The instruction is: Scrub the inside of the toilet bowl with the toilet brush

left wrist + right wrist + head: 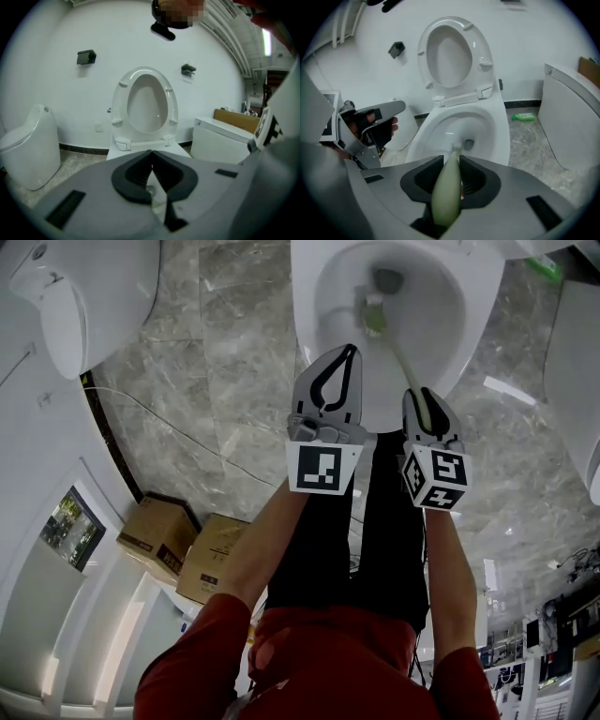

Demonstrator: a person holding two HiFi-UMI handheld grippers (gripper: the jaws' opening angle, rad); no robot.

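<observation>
The white toilet bowl point(469, 296) fills the top of the head view, its seat and lid raised point(452, 56). A toilet brush with a pale green handle point(446, 190) reaches down into the bowl, its green-and-white head point(373, 313) near the drain. My right gripper point(419, 401) is shut on the handle, over the bowl's front rim point(499, 136). My left gripper point(351, 352) hovers just left of it, above the rim, shut and empty. In the left gripper view the left gripper point(151, 153) points at the raised seat point(145, 105).
Another white toilet point(66, 306) stands at the left and a white fixture point(577, 381) at the right. A green bottle point(524, 116) lies on the marble floor right of the bowl. Two cardboard boxes point(159, 535) sit by the wall behind the person.
</observation>
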